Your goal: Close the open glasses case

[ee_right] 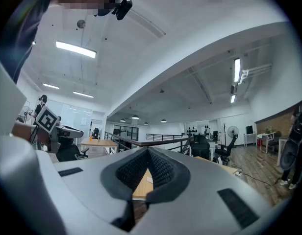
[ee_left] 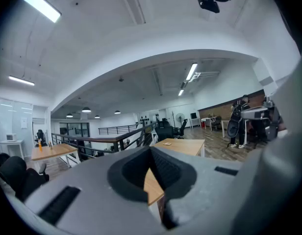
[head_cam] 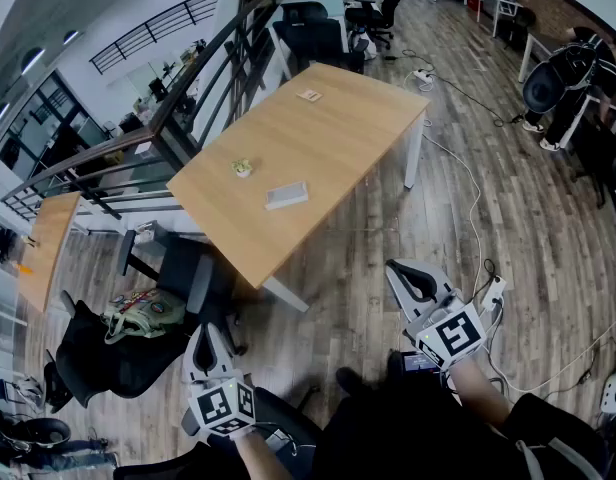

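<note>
The glasses case [head_cam: 286,195] is a pale flat box lying near the front edge of the wooden table [head_cam: 338,128]; from here I cannot tell how far its lid stands open. Both grippers hang low over the floor, well short of the table. My left gripper [head_cam: 205,336] has its jaws together with nothing between them, and the left gripper view shows its tips [ee_left: 152,151] meeting, with the table beyond. My right gripper [head_cam: 408,273] is shut and empty too, and its tips [ee_right: 148,153] point level at the table.
A small green object [head_cam: 242,168] and a card [head_cam: 309,95] also lie on the table. Black office chairs [head_cam: 118,353] and a green bag [head_cam: 143,313] stand at the lower left. A railing [head_cam: 203,58] runs behind the table, and cables [head_cam: 473,218] trail across the wood floor.
</note>
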Demonstrator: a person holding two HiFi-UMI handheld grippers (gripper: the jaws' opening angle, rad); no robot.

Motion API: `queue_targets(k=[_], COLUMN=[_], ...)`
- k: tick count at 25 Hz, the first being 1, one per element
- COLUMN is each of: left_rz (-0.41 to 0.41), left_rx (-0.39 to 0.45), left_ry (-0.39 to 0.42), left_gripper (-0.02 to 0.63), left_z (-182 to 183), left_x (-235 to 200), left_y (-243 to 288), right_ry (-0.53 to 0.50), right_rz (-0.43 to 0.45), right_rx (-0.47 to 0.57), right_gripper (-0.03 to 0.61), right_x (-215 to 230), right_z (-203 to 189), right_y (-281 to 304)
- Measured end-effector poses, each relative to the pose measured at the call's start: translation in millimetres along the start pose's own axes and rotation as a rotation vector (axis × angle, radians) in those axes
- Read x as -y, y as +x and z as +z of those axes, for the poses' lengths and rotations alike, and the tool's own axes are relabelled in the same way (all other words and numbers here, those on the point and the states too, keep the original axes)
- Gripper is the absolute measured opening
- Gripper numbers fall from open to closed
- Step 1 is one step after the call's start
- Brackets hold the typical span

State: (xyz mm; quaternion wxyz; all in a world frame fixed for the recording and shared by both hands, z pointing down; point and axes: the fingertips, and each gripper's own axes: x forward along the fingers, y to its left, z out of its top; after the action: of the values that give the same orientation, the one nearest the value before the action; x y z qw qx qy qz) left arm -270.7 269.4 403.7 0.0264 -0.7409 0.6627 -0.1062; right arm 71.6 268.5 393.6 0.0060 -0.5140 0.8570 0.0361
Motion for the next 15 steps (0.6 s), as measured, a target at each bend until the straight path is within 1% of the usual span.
queue_targets(k=[4,9,13,15], left_rz=[-0.022,-0.031,-0.034,-0.033], left_rx=[0.022,0.023,0.020,0.022], left_ry=[0.004,0.017,0.022,0.022], left_gripper=[0.000,0.000,0.000,0.000], left_z=[8,13,15,16], left_x=[14,22,29,31], left_y=[5,5,4,5], right_ry=[0.004,0.006,0.037,0.034], right_rz=[-0.001,0.008,0.003,0.004], right_rx=[0.005,0.006,0.031,0.040], right_gripper=[0.015,0.015,0.015,0.015], right_x=[10,12,17,19], right_z=[-1,-2,1,3], right_y=[-2,-6,-9,-9])
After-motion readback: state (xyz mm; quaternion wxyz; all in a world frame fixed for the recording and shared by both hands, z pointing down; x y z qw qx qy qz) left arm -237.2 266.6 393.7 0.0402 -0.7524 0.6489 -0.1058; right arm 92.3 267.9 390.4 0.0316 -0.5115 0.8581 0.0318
